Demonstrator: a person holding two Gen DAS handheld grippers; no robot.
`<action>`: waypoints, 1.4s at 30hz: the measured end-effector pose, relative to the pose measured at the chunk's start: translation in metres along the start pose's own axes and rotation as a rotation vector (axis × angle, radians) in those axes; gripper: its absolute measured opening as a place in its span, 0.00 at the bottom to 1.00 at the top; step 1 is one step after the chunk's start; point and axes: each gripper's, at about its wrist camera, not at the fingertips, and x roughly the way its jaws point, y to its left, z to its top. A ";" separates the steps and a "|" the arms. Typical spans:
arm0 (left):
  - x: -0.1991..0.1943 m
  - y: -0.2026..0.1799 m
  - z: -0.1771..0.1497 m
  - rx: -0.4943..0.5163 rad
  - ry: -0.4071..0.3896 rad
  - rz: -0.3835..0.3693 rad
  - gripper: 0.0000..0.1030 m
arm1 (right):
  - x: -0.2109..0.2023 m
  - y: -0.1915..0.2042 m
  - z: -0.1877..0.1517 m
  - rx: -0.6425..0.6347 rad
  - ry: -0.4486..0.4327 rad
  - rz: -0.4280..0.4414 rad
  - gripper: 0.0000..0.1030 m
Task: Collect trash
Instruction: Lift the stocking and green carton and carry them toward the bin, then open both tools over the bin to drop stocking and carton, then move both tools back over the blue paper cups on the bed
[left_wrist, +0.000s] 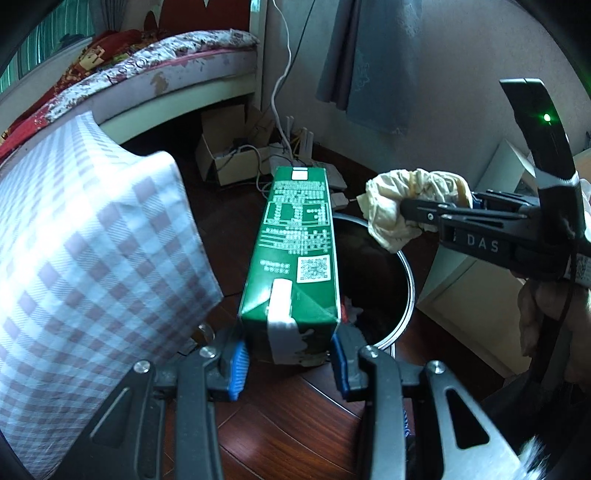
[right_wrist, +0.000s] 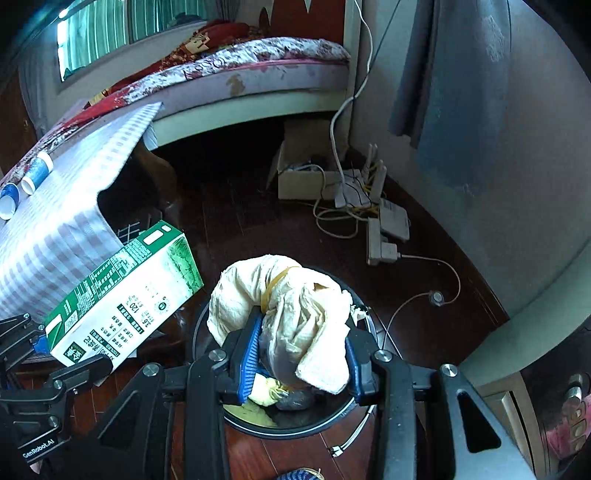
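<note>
My left gripper (left_wrist: 290, 363) is shut on a green and white milk carton (left_wrist: 291, 254), held lying along the fingers beside the rim of a round black trash bin (left_wrist: 404, 295). The carton also shows in the right wrist view (right_wrist: 122, 295). My right gripper (right_wrist: 301, 360) is shut on a crumpled cream wad of paper bound with a rubber band (right_wrist: 291, 314), held right over the bin (right_wrist: 295, 424), which has trash inside. The wad (left_wrist: 402, 206) and right gripper (left_wrist: 421, 216) also show in the left wrist view above the bin.
A table with a checked cloth (left_wrist: 85, 266) stands to the left, with paper cups (right_wrist: 35, 173) on it. A bed (right_wrist: 240, 81), a cardboard box (right_wrist: 299, 173), a router and cables (right_wrist: 365, 192) lie beyond on the wooden floor. A white cabinet (left_wrist: 476, 280) stands at right.
</note>
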 end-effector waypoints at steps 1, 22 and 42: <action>0.005 -0.001 0.001 0.000 0.009 -0.010 0.37 | 0.003 -0.003 -0.002 0.002 0.008 0.000 0.40; 0.070 0.001 0.009 -0.073 0.114 0.015 0.99 | 0.066 -0.030 -0.026 0.024 0.152 -0.066 0.96; 0.066 0.024 -0.005 -0.108 0.086 0.143 0.99 | 0.064 -0.014 -0.027 -0.026 0.164 -0.062 0.99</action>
